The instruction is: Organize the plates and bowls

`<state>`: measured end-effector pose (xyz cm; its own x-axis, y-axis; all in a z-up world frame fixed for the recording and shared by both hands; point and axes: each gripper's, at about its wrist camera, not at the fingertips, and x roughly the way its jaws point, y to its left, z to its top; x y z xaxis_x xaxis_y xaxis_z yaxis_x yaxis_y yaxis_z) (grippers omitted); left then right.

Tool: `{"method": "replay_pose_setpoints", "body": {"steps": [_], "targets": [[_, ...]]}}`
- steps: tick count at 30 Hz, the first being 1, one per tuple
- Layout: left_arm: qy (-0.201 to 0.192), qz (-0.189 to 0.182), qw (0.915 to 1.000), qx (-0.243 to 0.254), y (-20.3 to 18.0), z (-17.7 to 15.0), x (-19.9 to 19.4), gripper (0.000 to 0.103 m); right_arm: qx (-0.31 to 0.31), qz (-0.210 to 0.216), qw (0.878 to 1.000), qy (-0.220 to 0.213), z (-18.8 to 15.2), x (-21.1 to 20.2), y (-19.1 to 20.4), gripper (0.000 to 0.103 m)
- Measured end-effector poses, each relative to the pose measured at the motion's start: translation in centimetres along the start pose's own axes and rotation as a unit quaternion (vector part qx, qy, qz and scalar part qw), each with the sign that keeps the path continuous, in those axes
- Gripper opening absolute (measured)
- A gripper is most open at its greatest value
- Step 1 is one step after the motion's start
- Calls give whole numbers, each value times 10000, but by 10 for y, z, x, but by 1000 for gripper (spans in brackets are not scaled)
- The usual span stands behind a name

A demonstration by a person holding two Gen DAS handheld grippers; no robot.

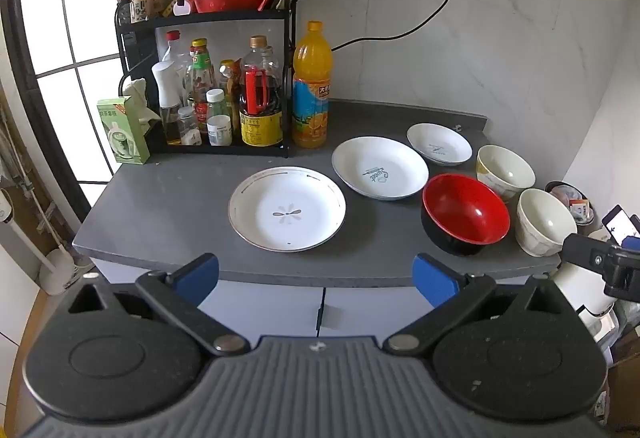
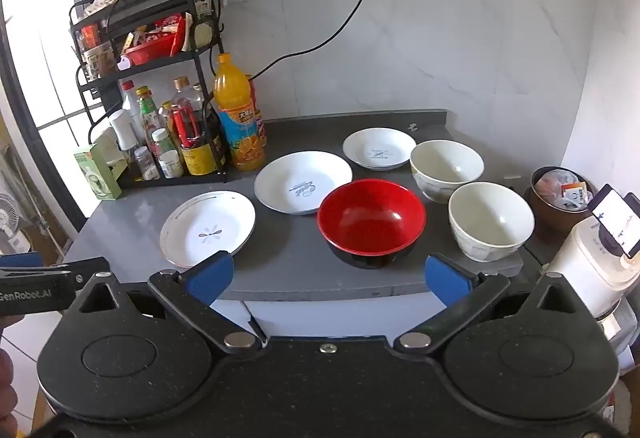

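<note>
On the grey counter (image 1: 168, 206) lie three white plates: a flower-patterned plate (image 1: 287, 209) (image 2: 208, 228) nearest, a larger script-marked plate (image 1: 380, 168) (image 2: 303, 188) behind it, and a small plate (image 1: 439, 143) (image 2: 379, 149) at the back. A red bowl with a black outside (image 1: 466, 213) (image 2: 372, 221) sits at the front right, with two cream bowls (image 1: 505, 170) (image 1: 545, 221) (image 2: 447, 168) (image 2: 491, 219) beside it. My left gripper (image 1: 316, 274) hangs open before the counter edge, facing the flower plate. My right gripper (image 2: 329, 280) is open too, facing the red bowl. Both are empty.
A black rack (image 1: 208, 18) of sauce bottles and an orange juice bottle (image 1: 312, 86) (image 2: 239, 114) stand at the counter's back left, a green box (image 1: 122, 130) beside them. A cable (image 2: 320, 46) hangs from the wall socket. A waste bin (image 2: 560, 198), white appliance (image 2: 592, 270) and phone (image 2: 616, 220) sit at the right.
</note>
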<state>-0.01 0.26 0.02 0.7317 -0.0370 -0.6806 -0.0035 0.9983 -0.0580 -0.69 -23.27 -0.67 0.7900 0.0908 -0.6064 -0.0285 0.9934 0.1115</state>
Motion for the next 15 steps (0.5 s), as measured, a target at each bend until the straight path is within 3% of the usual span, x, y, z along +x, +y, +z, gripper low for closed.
{"method": "replay_pose_setpoints", "body": {"steps": [6,8,15], "targets": [[-33,-59,10000,68,16,5,-5,102,-64,-32,9999,110,3,-1,8,103],[-60,75,9997,219,-2,-2,-2,102,-45,-42,10000,73,6,-3,8,103],[-77,83,9997,228,-3,-4,-2,102,-18,-45,10000,70,2,2,9,103]]}}
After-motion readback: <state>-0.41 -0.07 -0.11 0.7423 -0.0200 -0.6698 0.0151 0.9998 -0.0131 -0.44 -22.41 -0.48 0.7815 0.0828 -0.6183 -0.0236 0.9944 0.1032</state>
